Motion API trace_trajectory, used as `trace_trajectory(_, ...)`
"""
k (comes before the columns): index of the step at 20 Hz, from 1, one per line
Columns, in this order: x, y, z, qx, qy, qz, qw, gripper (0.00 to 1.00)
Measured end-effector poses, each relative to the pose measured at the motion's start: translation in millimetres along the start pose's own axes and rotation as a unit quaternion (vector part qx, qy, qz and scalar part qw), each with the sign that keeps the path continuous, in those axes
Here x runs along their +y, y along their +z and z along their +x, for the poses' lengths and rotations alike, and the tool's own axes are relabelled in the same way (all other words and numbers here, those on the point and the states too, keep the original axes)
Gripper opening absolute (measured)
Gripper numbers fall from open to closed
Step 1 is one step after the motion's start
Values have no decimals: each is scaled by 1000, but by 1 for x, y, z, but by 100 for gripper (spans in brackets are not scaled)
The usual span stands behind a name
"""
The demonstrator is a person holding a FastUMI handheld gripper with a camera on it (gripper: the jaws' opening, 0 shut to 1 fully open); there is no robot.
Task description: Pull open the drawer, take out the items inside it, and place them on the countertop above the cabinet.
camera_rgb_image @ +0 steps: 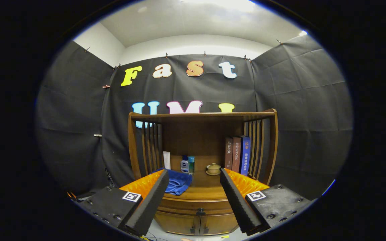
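A wooden cabinet (199, 201) stands ahead of me against the booth wall. Its drawer (199, 205) is shut, with a small dark knob (200, 211) at its middle, and two lower doors (198, 225) sit under it. The countertop (201, 190) above the drawer lies under a slatted shelf frame. My gripper (194, 177) is open, its two fingers spread wide in the air in front of the cabinet, framing the countertop, with nothing between them. The drawer's contents are hidden.
On the countertop lie a blue cloth (179, 182) at the left, a white tube (167, 160), two small bottles (187, 164), a lidded clay cup on a saucer (213, 168), and three upright books (237, 154) at the right. Slatted side rails (259, 147) bound the shelf.
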State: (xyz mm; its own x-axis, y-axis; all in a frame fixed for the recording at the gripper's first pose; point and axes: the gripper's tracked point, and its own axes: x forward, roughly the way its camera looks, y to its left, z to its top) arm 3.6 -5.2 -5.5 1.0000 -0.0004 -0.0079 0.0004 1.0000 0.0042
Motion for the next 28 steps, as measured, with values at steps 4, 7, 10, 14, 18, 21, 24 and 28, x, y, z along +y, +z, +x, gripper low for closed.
trace_trajectory(4, -1, 0, 0, -2, -2, 2, 1000, 98)
trace_trajectory(7, 0, 2, -1, -6, -5, 1, 1000, 98)
trace_trajectory(10, -1, 1, -3, -7, -6, 2, 1000, 98)
trace_trajectory(14, -3, -12, 6, 5, -7, 3, 1000, 98)
trace_trajectory(18, -5, -39, 13, 21, -8, 1, 1000, 98)
trace_trajectory(21, -4, -64, 20, 32, -8, -2, 999, 98)
trace_trajectory(24, -5, -93, 31, 47, -12, -12, 999, 98)
trace_trajectory(28, -8, -138, 45, 79, -12, -4, 997, 98)
